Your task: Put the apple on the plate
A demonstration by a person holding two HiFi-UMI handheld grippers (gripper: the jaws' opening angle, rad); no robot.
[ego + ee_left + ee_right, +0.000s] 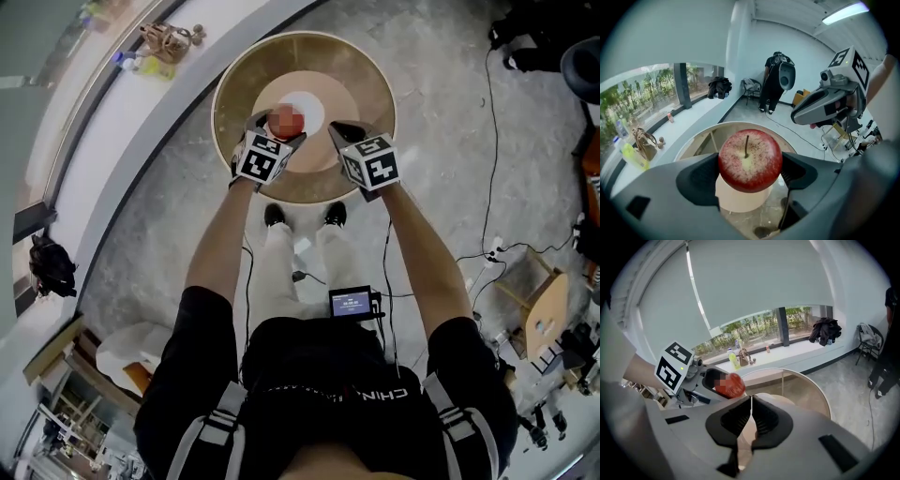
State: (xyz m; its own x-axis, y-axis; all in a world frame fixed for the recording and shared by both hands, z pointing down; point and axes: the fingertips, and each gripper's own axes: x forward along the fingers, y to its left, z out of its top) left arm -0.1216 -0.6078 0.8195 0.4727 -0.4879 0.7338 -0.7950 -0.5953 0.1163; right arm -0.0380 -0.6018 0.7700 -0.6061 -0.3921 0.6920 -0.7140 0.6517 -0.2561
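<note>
Clamped between the dark fingers [701, 180] of the left gripper [750, 171]: speckled red round apple [750, 159], stem upright, hanging over the near-left part of the pale round plate [740, 202] on the round wood-rimmed worktop [234, 84]. Probably needs only lowering straight down, then letting go. Right of the plate, right gripper [750, 404], fingers pressed together on nothing. Nothing seen resting on the plate.

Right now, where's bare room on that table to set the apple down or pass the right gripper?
The plate under the apple looks bare. The table has its far half, between plate and rim, free; so is its right side beyond the right gripper. Crowded: the near edge, where both grippers sit close, the left gripper holding the apple.
</note>
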